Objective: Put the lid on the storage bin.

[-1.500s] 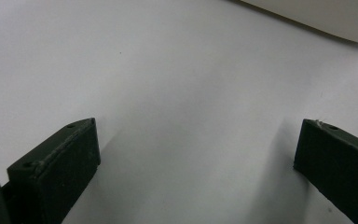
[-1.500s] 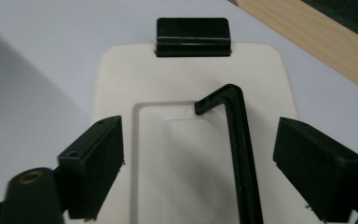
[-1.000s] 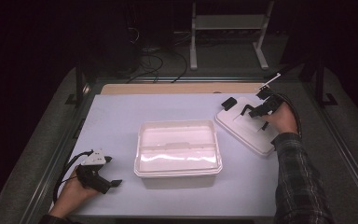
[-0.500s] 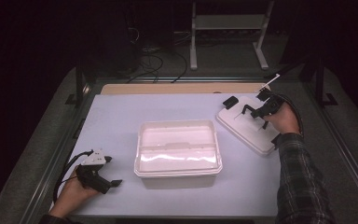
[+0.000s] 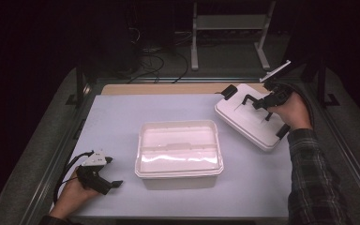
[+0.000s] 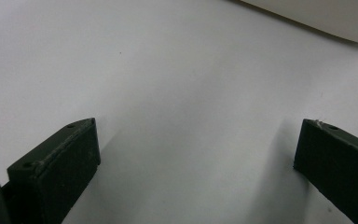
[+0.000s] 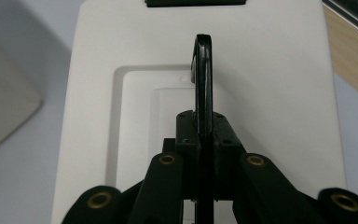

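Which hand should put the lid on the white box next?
Right, probably. The right gripper is shut on the handle of the lid. The left gripper rests open on the table, holding nothing, beside the open box.

Worktop (image 5: 122, 122): we see a pale, flat sheet covering most of the surface; up close it looks plain and matte (image 6: 168, 93).
Wooden strip (image 5: 168, 88): we find a tan band along the worktop's far edge, touching the pale sheet.
Side rails (image 5: 51, 154): dark metal runs along the left and right of the worktop.
Stand (image 5: 229, 28): a light metal frame with two legs sits on the floor, far centre-right.
Cables (image 5: 157, 61): we make out dark loops on the grey floor (image 5: 225, 63), far left of the stand.
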Demonstrator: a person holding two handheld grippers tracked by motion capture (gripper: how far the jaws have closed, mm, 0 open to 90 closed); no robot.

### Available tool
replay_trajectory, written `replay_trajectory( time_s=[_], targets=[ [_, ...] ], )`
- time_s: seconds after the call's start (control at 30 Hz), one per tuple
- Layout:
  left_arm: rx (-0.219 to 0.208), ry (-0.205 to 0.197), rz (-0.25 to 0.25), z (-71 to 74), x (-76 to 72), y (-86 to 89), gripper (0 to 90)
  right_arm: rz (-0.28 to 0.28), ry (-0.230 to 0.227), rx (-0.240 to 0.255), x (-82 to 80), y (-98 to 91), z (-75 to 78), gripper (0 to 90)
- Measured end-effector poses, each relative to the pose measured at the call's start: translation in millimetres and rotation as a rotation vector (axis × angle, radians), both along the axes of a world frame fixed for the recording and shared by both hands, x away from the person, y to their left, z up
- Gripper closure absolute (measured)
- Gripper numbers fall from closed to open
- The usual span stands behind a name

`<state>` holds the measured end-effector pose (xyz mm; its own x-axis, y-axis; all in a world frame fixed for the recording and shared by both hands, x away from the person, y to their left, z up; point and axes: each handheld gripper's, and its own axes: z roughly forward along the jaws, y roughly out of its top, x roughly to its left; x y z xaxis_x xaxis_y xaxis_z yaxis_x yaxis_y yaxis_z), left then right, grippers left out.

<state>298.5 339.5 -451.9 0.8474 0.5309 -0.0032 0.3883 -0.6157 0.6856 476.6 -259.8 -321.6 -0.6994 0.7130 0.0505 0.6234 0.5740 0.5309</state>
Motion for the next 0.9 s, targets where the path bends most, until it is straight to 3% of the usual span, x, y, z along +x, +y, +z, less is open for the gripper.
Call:
replay_trajectory(
  time_s=[0.3,0.5,0.9],
  targets=[
    [0.002,0.0,-0.002,0.1,0.1,0.1,0.0,0.099,-0.027,0.05,-18.3,15.5,51.1,83.8],
    [0.002,0.0,-0.001,0.1,0.1,0.1,0.0,0.181,-0.044,0.085,-29.8,33.3,74.6,83.8],
    [0.004,0.001,-0.004,0.3,0.2,0.3,0.0,0.341,-0.034,0.123,-47.4,79.7,92.8,83.7]
  ],
)
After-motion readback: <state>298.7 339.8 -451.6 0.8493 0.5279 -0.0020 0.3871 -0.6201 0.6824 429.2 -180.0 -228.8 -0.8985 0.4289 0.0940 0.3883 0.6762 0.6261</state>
